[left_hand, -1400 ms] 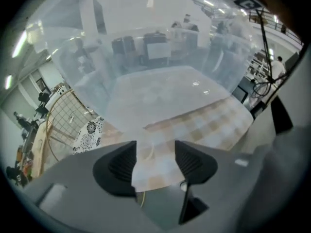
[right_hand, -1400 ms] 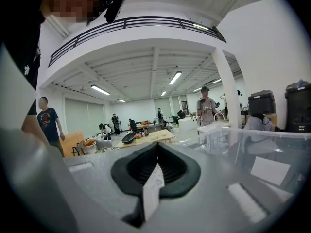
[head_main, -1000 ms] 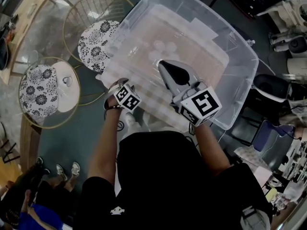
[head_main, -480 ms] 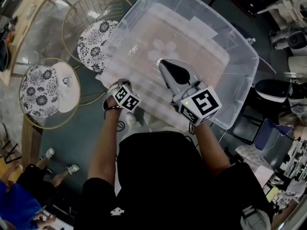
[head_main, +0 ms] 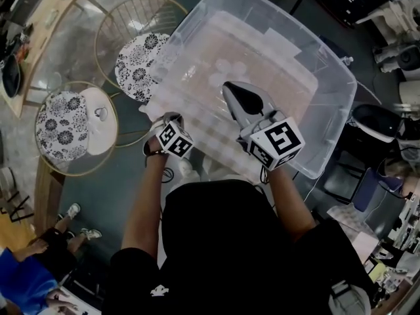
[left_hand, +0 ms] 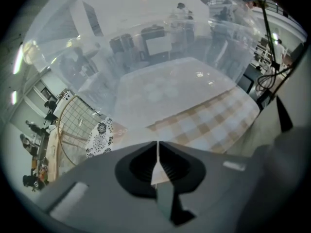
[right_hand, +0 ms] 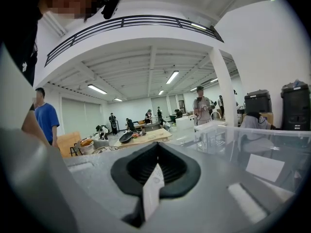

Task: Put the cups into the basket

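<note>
My left gripper (left_hand: 157, 147) pointed steeply down; its jaws had just been closing and met, with nothing I could see between them. My right gripper (head_main: 231, 92) lay nearly level, jaws together too.

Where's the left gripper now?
Head view: the left gripper is at the near left rim of the clear bin, beside the right gripper; its jaws have just closed, nothing visible between them.
</note>
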`<control>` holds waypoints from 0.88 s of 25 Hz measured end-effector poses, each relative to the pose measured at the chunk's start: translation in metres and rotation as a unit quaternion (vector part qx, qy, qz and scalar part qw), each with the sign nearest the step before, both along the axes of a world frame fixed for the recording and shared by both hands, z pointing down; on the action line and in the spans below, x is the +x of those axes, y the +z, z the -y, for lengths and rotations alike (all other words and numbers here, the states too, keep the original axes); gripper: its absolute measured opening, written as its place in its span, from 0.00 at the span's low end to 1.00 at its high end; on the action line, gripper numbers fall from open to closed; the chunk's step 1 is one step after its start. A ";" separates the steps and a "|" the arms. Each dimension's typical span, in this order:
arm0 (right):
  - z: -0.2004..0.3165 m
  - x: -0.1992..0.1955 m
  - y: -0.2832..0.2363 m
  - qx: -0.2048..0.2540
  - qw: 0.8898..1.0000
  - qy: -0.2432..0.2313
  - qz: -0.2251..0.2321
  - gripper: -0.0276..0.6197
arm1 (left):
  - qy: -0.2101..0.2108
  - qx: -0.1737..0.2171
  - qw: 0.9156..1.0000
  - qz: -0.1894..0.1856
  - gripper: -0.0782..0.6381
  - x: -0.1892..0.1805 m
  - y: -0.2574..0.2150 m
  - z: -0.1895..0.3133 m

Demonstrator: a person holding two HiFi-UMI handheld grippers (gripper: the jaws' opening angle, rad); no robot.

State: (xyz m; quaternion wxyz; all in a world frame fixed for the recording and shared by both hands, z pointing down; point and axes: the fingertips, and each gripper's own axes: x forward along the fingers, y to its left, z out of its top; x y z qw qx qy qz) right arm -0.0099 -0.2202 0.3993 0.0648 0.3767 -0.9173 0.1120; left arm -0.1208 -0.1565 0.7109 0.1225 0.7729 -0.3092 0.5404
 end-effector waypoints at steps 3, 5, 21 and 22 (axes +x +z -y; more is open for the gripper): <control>0.001 -0.002 -0.003 0.000 1.000 0.005 0.001 0.04 | -0.008 0.010 1.000 0.003 0.13 -0.007 -0.009 0.000; 0.003 -0.003 -0.004 0.001 1.000 0.008 0.002 0.04 | -0.013 0.012 1.000 -0.002 0.13 -0.009 -0.018 -0.002; 0.007 -0.034 -0.020 0.005 0.999 -0.002 0.036 0.04 | -0.036 0.118 0.992 -0.014 0.13 -0.043 -0.131 -0.009; 0.006 -0.037 -0.021 0.004 0.999 -0.005 0.038 0.04 | -0.035 0.128 0.991 -0.011 0.13 -0.046 -0.139 -0.008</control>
